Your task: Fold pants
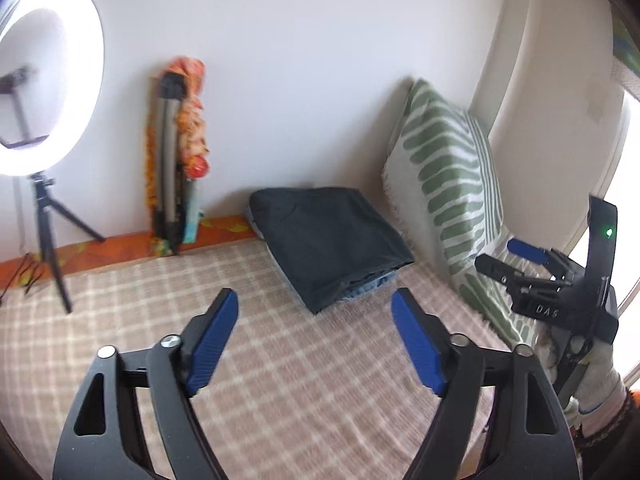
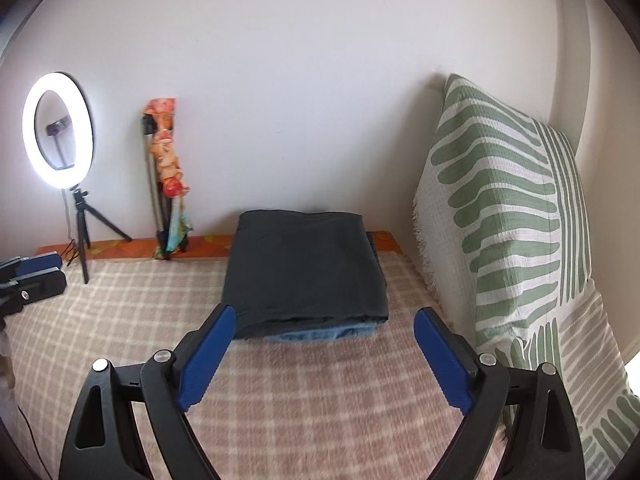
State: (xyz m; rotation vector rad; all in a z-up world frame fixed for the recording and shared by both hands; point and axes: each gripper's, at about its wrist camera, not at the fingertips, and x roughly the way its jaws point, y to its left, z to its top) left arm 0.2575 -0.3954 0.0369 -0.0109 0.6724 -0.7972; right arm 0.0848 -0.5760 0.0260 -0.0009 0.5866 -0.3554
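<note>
- Both grippers, left (image 1: 314,300) and right (image 2: 324,318), hung with fingers apart, nothing between them.
- Dark folded pants (image 2: 306,272) lay on the checked blanket (image 2: 320,400), atop blue jeans (image 2: 320,334).

The only letters that can be read are "DAS". They stand in pale print on the black body of the right gripper (image 1: 520,258), as seen from the left wrist camera. The letters sit just below its blue fingers (image 1: 526,250), on the side that faces the camera. A small green light glows on the black part above the letters.
</note>
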